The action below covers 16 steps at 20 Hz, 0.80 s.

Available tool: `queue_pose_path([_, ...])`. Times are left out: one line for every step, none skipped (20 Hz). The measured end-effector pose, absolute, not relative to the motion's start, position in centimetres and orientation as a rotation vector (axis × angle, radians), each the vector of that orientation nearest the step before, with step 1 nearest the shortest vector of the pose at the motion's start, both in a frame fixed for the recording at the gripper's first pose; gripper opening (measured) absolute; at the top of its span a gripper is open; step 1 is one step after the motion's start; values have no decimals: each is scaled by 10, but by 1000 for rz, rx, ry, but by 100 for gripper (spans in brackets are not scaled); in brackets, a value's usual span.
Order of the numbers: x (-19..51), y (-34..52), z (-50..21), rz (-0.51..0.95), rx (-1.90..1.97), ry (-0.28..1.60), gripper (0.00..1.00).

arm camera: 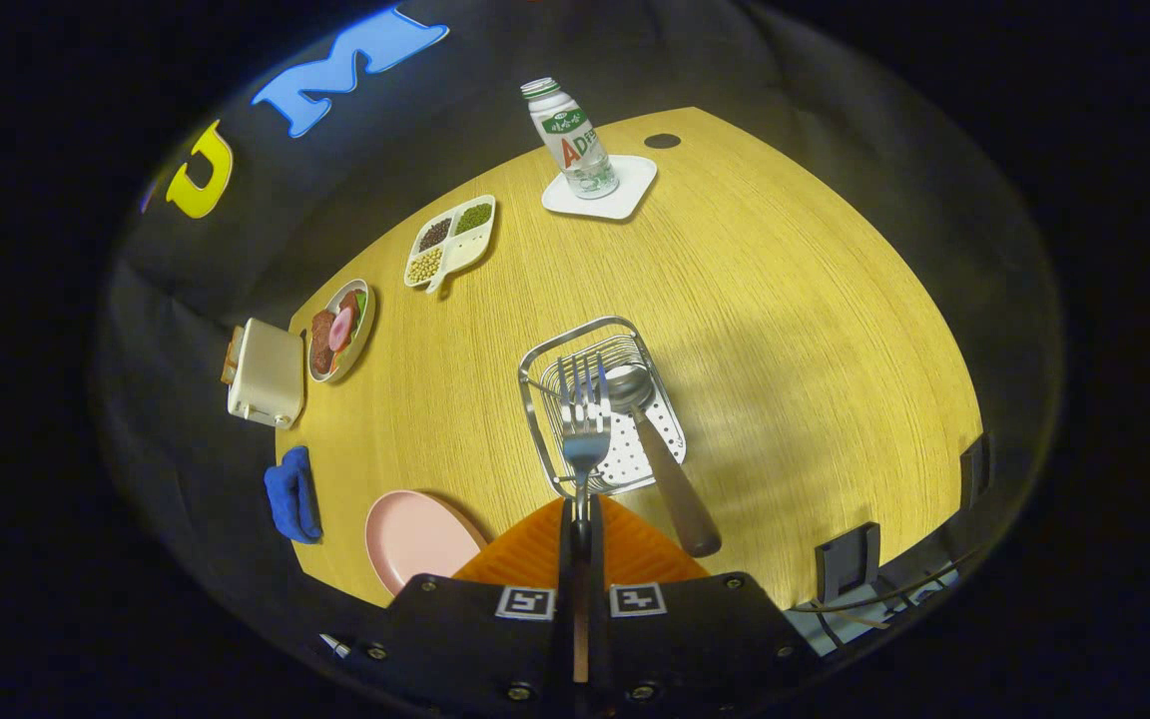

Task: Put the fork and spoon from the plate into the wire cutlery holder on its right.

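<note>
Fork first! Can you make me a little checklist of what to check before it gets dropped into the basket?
1. Hand-held gripper shut on the fork handle: ok.
2. Fork tines over the wire cutlery holder: ok.
3. Spoon already in the holder, bowl inside, handle leaning out over the rim: ok.
4. Fork clear of the spoon: cannot tell, they sit very close.
5. Pink plate holds no cutlery: ok.
6. Fork low enough to let go: cannot tell.
</note>
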<state>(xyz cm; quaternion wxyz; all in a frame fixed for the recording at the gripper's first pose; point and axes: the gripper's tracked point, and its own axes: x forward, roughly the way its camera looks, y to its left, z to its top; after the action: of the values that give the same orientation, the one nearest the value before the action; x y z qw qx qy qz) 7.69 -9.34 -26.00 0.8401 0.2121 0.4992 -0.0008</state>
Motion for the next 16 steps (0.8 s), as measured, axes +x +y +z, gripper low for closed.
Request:
queue_pose_path([77, -93, -257, 0, 457, 1046, 9])
queue_pose_path([76, -91, -254, 3, 464, 1042, 9])
queue_pose_path([77, -92, -250, 3, 463, 1035, 13])
queue_pose_path([77, -94, -250, 2, 457, 1029, 17])
queue_pose_path([77, -96, -249, -2, 449, 1023, 19])
queue_pose_path([76, -98, -246, -4, 446, 1016, 20])
queue_pose_path([75, -99, -244, -7, 441, 1009, 20])
queue_pose_path([75, -99, -242, -6, 437, 1000, 21])
queue_pose_path([76, -100, -240, -6, 432, 989, 28])
queue_pose_path([74, -101, -237, -11, 424, 981, 29])
queue_pose_path([75, -103, -235, -13, 416, 969, 32])
queue_pose_path([74, -104, -231, -14, 410, 956, 32])
queue_pose_path([74, -105, -228, -18, 405, 944, 32])
queue_pose_path([75, -106, -225, -19, 398, 932, 32])
queue_pose_path([75, -107, -221, -18, 392, 917, 33])
queue_pose_path([76, -107, -217, -20, 389, 900, 32])
